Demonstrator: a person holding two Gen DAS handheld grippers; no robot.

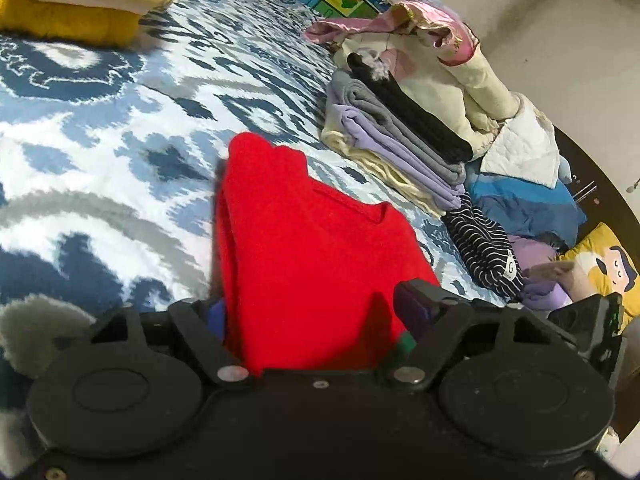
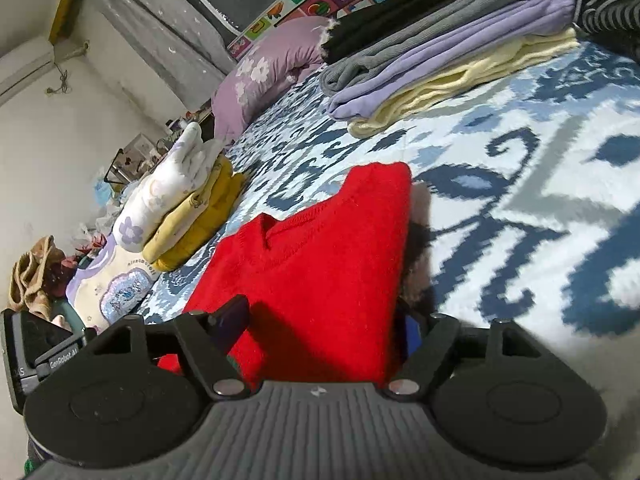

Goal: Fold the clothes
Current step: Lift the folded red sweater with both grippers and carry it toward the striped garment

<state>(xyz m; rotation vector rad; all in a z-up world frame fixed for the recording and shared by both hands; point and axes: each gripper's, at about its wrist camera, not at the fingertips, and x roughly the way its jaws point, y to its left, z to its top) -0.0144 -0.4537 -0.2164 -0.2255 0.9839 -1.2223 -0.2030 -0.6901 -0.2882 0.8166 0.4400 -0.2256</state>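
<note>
Two tongs (image 1: 316, 312) (image 2: 324, 320) gripping red sweater (image 1: 316, 240), patterned bedspread (image 1: 100, 152)

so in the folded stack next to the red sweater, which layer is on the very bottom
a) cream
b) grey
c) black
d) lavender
a) In the folded stack beyond the red sweater, the cream garment lies directly on the blue and white bedspread, with the lavender one, the grey one and the black one layered above it.
</note>
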